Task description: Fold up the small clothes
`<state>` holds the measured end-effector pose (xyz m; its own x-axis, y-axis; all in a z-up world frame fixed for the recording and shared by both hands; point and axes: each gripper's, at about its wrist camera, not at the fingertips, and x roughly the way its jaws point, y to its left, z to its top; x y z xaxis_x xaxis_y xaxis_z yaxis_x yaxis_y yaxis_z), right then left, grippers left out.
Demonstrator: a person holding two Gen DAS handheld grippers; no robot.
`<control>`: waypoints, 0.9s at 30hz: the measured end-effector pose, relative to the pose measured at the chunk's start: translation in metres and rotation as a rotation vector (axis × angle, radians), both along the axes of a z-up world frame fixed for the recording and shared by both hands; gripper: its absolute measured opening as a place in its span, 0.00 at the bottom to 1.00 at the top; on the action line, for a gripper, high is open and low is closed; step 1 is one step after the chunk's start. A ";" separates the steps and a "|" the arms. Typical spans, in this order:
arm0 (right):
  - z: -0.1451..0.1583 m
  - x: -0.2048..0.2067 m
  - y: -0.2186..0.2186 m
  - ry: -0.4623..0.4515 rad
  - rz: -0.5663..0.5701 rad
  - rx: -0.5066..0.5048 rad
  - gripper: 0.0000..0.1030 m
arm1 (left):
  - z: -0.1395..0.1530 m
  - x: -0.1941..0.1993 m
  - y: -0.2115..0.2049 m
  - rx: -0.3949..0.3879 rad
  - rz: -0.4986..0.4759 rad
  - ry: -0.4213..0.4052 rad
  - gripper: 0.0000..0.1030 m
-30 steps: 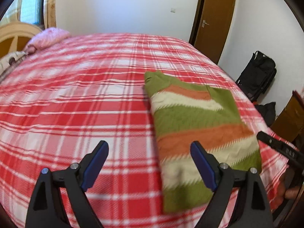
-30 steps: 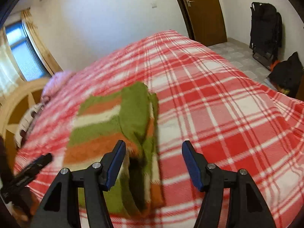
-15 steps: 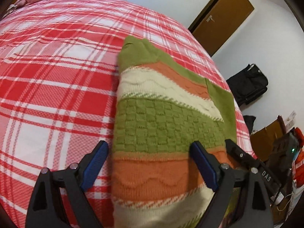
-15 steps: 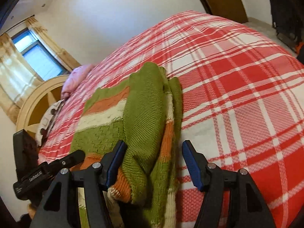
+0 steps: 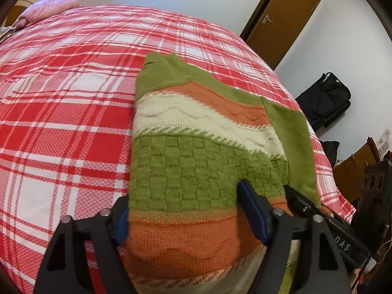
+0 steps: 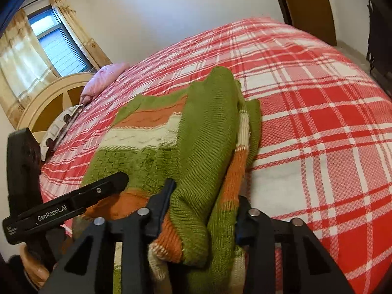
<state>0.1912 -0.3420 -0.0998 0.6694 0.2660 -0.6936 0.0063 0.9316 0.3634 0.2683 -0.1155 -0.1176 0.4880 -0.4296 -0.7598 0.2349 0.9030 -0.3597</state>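
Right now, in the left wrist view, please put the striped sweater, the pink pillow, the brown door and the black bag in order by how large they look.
1. striped sweater, by far the largest, though it lies closest to the camera
2. brown door
3. pink pillow and black bag: these two look alike, so I do not rank them

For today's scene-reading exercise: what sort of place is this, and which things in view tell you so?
Most likely a home bedroom. A bed with a red plaid cover fills the view, a pink pillow lies by a headboard, and a curtained window is behind.
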 end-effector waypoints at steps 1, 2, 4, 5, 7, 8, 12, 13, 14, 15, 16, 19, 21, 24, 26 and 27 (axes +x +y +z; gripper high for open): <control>0.003 -0.002 0.003 -0.005 -0.005 -0.021 0.34 | 0.001 -0.001 -0.001 0.008 -0.005 -0.005 0.69; 0.005 -0.003 0.007 -0.011 -0.008 -0.043 0.32 | 0.002 -0.001 -0.001 0.011 -0.009 -0.009 0.63; 0.011 -0.007 0.016 -0.026 -0.017 -0.100 0.30 | 0.007 -0.004 -0.001 0.020 -0.019 -0.021 0.54; 0.014 -0.008 0.020 -0.035 -0.020 -0.124 0.29 | 0.009 -0.005 -0.002 0.031 -0.023 -0.029 0.49; 0.020 -0.013 0.026 -0.056 -0.028 -0.153 0.27 | 0.013 -0.009 -0.004 0.063 -0.031 -0.054 0.44; 0.024 -0.015 0.027 -0.064 -0.036 -0.152 0.27 | 0.016 -0.011 -0.005 0.079 -0.031 -0.066 0.41; 0.038 -0.030 0.033 -0.094 -0.055 -0.124 0.27 | 0.023 -0.017 -0.007 0.115 -0.025 -0.095 0.36; 0.041 -0.035 0.036 -0.103 -0.054 -0.126 0.27 | 0.024 -0.019 -0.008 0.126 -0.028 -0.103 0.36; 0.044 -0.039 0.039 -0.108 -0.052 -0.131 0.27 | 0.025 -0.022 -0.008 0.135 -0.031 -0.108 0.36; 0.046 -0.043 0.041 -0.113 -0.052 -0.138 0.27 | 0.026 -0.025 -0.008 0.144 -0.034 -0.115 0.35; 0.049 -0.048 0.043 -0.119 -0.054 -0.142 0.27 | 0.028 -0.029 -0.009 0.152 -0.037 -0.123 0.35; 0.052 -0.058 0.043 -0.127 -0.071 -0.128 0.27 | 0.031 -0.040 -0.014 0.181 -0.054 -0.153 0.34; 0.053 -0.064 0.039 -0.133 -0.085 -0.116 0.27 | 0.034 -0.045 -0.017 0.188 -0.065 -0.163 0.34; 0.059 -0.074 0.034 -0.146 -0.106 -0.108 0.27 | 0.036 -0.050 -0.022 0.181 -0.079 -0.167 0.33; 0.064 -0.084 0.030 -0.162 -0.123 -0.107 0.27 | 0.040 -0.053 -0.026 0.177 -0.095 -0.177 0.33; 0.068 -0.090 0.027 -0.176 -0.134 -0.114 0.27 | 0.042 -0.055 -0.029 0.175 -0.105 -0.187 0.33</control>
<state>0.1014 -0.3145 -0.0318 0.8067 0.0935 -0.5836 0.0786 0.9616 0.2628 0.2132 -0.1448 -0.0756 0.5868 -0.3556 -0.7274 0.3782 0.9148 -0.1420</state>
